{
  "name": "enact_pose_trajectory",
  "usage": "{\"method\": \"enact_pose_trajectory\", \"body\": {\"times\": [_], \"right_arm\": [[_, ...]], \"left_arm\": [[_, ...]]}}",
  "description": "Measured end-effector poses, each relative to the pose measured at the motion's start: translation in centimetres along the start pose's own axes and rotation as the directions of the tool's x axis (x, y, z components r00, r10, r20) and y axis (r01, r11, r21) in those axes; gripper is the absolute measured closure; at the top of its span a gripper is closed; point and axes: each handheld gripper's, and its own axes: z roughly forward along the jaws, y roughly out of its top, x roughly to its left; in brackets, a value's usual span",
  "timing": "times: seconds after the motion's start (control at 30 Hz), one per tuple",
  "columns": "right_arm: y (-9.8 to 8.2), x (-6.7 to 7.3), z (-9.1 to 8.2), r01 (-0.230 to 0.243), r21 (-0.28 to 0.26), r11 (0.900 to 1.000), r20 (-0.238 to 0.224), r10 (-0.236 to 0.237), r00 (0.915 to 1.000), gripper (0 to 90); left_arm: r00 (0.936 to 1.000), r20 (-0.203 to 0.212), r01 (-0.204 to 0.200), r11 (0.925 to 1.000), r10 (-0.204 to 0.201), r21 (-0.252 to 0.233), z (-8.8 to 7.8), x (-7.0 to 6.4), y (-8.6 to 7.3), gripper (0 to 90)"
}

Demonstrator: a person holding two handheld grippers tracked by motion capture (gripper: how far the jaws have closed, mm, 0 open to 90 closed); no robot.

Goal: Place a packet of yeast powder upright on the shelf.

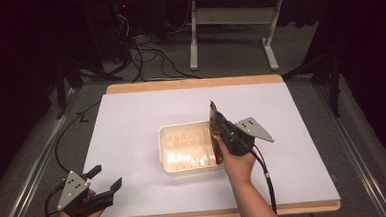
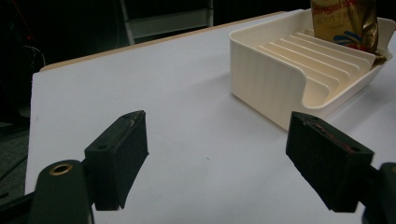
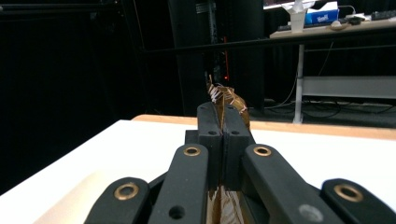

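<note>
**Packet pinched at the tray's edge, other tool waits wide**

Nearest the camera, at the front left corner of the white tabletop (image 1: 131, 121), the left tool (image 1: 106, 178) rests in the person's hand with its two black jaws spread far apart and nothing between them; the left gripper view looks past those jaws across bare white surface toward the tray. Farther in, the right hand (image 1: 239, 163) reaches up from the front edge, and the right tool (image 1: 216, 129) has its jaws pressed together on a brown foil packet (image 1: 214, 118). The right gripper view shows the pads clamped flat against the packet, its crimped top edge (image 3: 223, 93) sticking up just beyond the jaw tips. The packet stands upright at the right end of the cream ribbed tray (image 1: 164, 145), its lower end just inside the rim among the ribs; whether it touches the tray floor cannot be told. The grasp, then, looks made; whether the packet is bound into the tray or out of it the scene does not say, and the release is still to come. Beyond the tabletop's wooden far edge lie dark floor, loose cables (image 1: 148, 56) and the legs of a pale stand (image 1: 231, 21).
</note>
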Motion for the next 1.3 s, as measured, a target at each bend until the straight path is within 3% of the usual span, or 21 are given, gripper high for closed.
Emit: {"method": "enact_pose_trajectory", "body": {"times": [0.23,0.53,0.63,0.73,0.77,0.87,0.93,1.0,1.03,1.13,1.23,1.27,1.3], "right_arm": [[-1.3,-0.4,-1.4,-0.004,-0.039,0.999,-0.015,0.003,0.9999,90.0],[-2.7,-1.0,-2.6,-0.021,-0.027,0.999,-0.016,0.021,0.9997,90.0],[-1.8,-1.3,-3.2,-0.018,0.036,0.999,-0.049,0.020,0.9986,72.7],[-1.4,-1.8,-3.9,-0.010,0.045,0.999,-0.054,0.013,0.9984,66.4],[-1.0,-2.4,-4.9,-0.025,0.051,0.998,-0.057,0.028,0.9980,59.0],[-0.4,-3.1,-5.9,-0.026,0.051,0.998,-0.055,0.029,0.9980,55.3],[0.4,-4.4,-7.7,-0.008,0.059,0.998,-0.037,0.011,0.9993,51.8],[0.5,-4.9,-8.3,0.006,0.067,0.998,-0.027,-0.004,0.9996,50.5],[0.5,-6.2,-9.4,0.039,0.099,0.994,0.005,-0.039,0.9992,46.7],[-0.7,-8.9,-10.7,0.071,0.175,0.982,0.057,-0.082,0.9950,37.3],[-2.6,-11.3,-11.9,0.059,0.228,0.972,0.096,-0.083,0.9919,31.2],[-2.6,-11.3,-11.9,0.059,0.228,0.972,0.096,-0.083,0.9919,31.2],[-3.3,-12.2,-12.2,0.055,0.263,0.963,0.093,-0.082,0.9923,30.1]], "left_arm": [[1.0000,-0.003,0.004,1.0000,-0.004,0.001,0.1,0.1,0.0,21.4],[1.0000,0.001,-0.002,1.0000,0.002,0.009,0.3,-0.1,0.0,21.4],[1.0000,0.000,-0.001,0.9999,0.001,0.011,0.4,0.0,-0.1,21.4],[1.0000,-0.003,0.001,1.0000,-0.001,0.009,0.3,0.1,-0.1,21.4],[1.0000,-0.006,0.004,1.0000,-0.004,0.008,0.3,0.2,-0.1,21.4],[0.9999,-0.009,0.005,1.0000,-0.005,0.008,0.3,0.2,0.0,21.4],[1.0000,-0.009,0.001,0.9999,-0.001,0.015,0.4,0.2,0.0,21.4],[1.0000,-0.009,0.002,0.9999,-0.002,0.016,0.4,0.2,0.0,21.4],[1.0000,-0.008,0.001,0.9998,-0.001,0.019,0.5,0.1,-0.1,21.4],[1.0000,-0.006,0.004,0.9994,-0.003,0.034,0.7,0.2,-0.2,21.3],[0.9999,-0.009,0.013,0.9989,-0.013,0.044,0.9,0.2,-0.2,21.1],[0.9999,-0.009,0.013,0.9989,-0.013,0.044,0.9,0.2,-0.2,21.2],[0.9998,-0.008,0.018,0.9988,-0.017,0.045,1.0,0.2,-0.2,21.2]]}}
